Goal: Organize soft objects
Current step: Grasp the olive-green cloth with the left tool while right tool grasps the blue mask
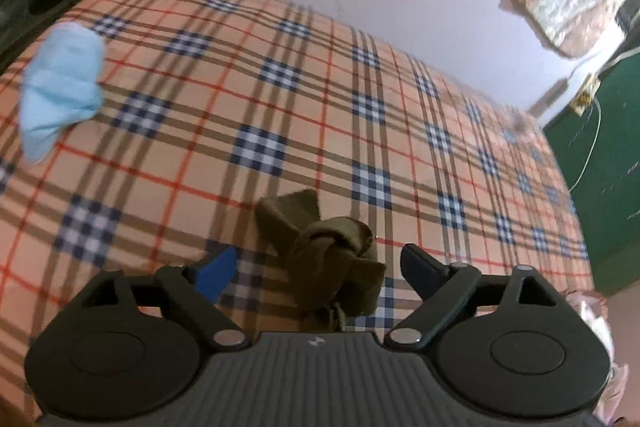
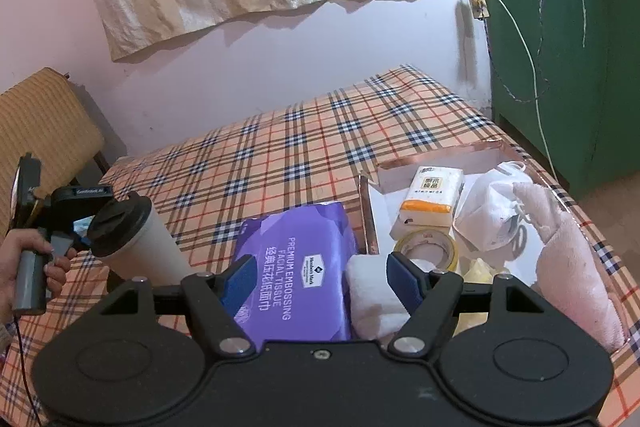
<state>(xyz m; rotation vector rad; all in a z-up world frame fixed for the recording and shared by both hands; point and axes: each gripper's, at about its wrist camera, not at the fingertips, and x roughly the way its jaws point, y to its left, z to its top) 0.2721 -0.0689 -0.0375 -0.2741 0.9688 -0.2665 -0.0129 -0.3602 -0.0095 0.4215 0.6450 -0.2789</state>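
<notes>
In the left wrist view my left gripper (image 1: 320,267) is open over the plaid tablecloth (image 1: 280,87). A crumpled olive-green cloth (image 1: 324,247) lies between its jaws, with a gap to each pad. A light blue cloth (image 1: 60,87) lies far off at the left edge. In the right wrist view my right gripper (image 2: 322,281) stands open above a purple facial tissue pack (image 2: 296,279) and a folded white towel (image 2: 372,299); I see neither pad pressing on them. A hand (image 2: 24,267) at the far left holds the other gripper's handle.
A shallow box (image 2: 440,159) at the right holds a small orange-and-white tissue pack (image 2: 432,203), a tape roll (image 2: 426,247), a white mask (image 2: 492,219) and a pink towel (image 2: 568,267). A lidded white cup (image 2: 132,243) stands left of the purple pack. A green cabinet (image 2: 560,27) borders the table.
</notes>
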